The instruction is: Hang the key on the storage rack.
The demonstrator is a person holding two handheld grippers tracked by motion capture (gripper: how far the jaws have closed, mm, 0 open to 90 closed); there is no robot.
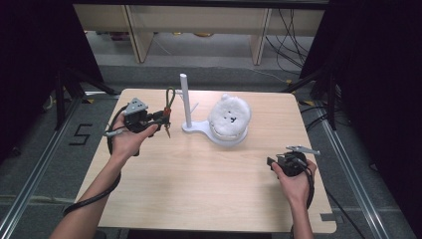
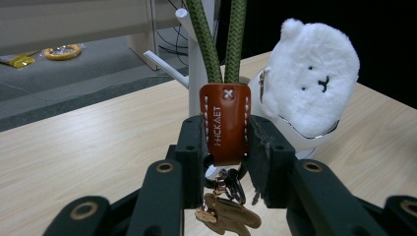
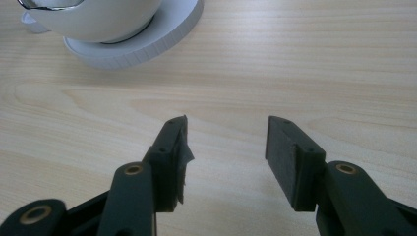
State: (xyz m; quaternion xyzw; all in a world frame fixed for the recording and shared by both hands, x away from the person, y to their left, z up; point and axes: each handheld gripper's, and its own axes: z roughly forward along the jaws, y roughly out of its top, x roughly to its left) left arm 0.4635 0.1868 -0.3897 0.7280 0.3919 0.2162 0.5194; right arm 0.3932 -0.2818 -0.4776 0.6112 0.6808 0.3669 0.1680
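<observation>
Keychain (image 1: 168,110) hung at the far left of the surface (image 1: 199,174), clamped in the left gripper (image 1: 160,121) near the white stand (image 1: 186,107). Left gripper view: fingers (image 2: 192,147) pinched its brown leather tab (image 2: 225,123). Right gripper view: right gripper (image 3: 226,147) fingers spread apart, empty, above bare wood.

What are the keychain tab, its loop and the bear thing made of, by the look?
Keychain tab: looks like brown leather, smooth with a slight sheen, white stitching and stamped letters. Loop: olive braided cord, the woven pattern is plain to see. Bear pouch: white plush, fuzzy pile, with a metal-looking rim. Left gripper clamps the tab; its jaws look like matte black plastic.
</observation>
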